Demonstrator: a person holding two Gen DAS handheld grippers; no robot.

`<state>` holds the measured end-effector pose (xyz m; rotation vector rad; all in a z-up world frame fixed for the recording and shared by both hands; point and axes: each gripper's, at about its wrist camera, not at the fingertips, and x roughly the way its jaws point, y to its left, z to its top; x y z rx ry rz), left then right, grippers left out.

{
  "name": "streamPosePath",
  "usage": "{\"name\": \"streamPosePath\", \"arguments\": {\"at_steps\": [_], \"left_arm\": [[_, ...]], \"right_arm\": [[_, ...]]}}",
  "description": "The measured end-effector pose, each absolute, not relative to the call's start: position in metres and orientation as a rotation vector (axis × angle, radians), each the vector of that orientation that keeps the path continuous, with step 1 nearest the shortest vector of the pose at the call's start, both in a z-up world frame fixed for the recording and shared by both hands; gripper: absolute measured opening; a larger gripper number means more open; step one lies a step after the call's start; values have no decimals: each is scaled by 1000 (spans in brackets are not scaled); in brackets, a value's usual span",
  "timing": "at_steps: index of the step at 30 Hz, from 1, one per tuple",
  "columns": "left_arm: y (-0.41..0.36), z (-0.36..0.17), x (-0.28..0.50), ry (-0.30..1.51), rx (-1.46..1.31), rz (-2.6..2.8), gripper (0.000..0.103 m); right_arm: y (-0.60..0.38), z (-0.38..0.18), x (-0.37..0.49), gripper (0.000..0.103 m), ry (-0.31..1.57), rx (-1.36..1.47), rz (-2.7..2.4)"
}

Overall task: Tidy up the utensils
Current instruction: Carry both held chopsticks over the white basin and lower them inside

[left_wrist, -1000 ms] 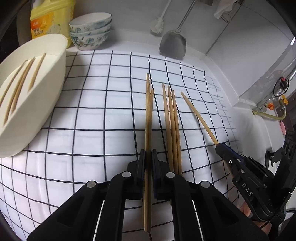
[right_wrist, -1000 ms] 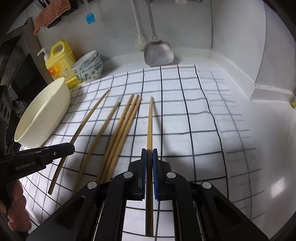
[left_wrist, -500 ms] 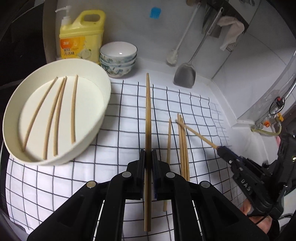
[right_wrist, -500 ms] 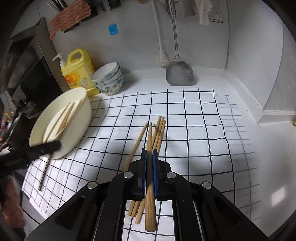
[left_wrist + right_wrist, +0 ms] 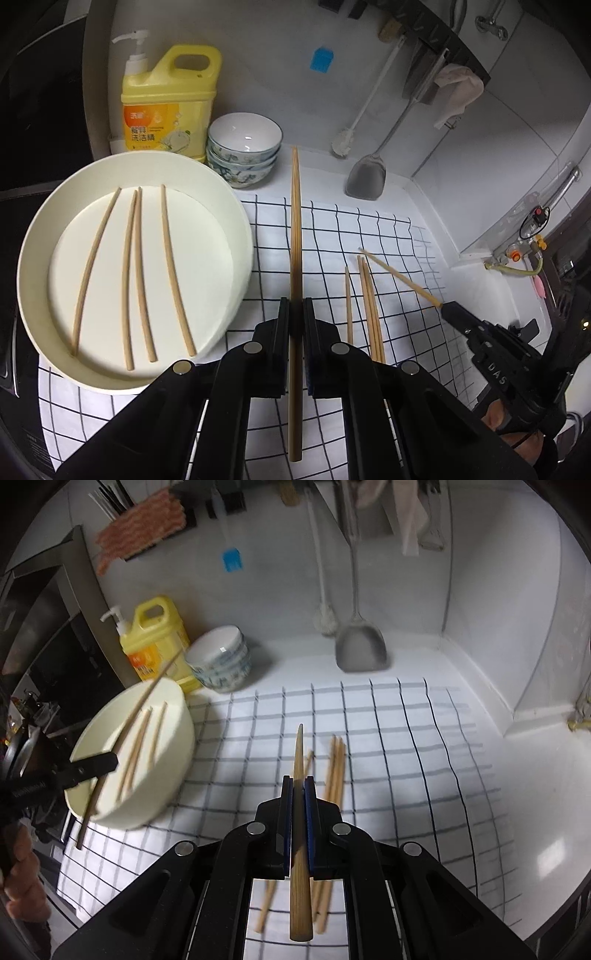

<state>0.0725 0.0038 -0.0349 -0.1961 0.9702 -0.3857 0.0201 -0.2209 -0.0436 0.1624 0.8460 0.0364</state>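
Left gripper (image 5: 295, 321) clamps chopstick (image 5: 295, 229), frame centre; white dish (image 5: 243, 221) left holds four; right gripper (image 5: 448, 308) lower right.

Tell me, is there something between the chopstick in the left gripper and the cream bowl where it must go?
Nothing visible blocks it. The left gripper is shut on its chopstick, beside the cream bowl, whose open top faces up. Four chopsticks already lie inside, with free space between them.

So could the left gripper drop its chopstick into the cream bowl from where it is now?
Probably yes. The left gripper is shut on a chopstick just right of the cream bowl, whose open top holds only four flat chopsticks; nothing stands between.
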Motion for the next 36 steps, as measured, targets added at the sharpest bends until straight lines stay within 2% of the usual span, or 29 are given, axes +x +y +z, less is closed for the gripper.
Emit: {"name": "streamPosePath", "arguments": {"at_steps": [11,24,36], "left_arm": [[77,-22,79,951,-179,-248,8],[154,-65,119,1018,-188,-136,8],[165,-106,144,1071,-162,-141,8]], "right_arm": [[-131,-7,61,6,771,125,211],[-9,-56,124,6,840,62,339],[17,-91,147,6,884,29,291]]}}
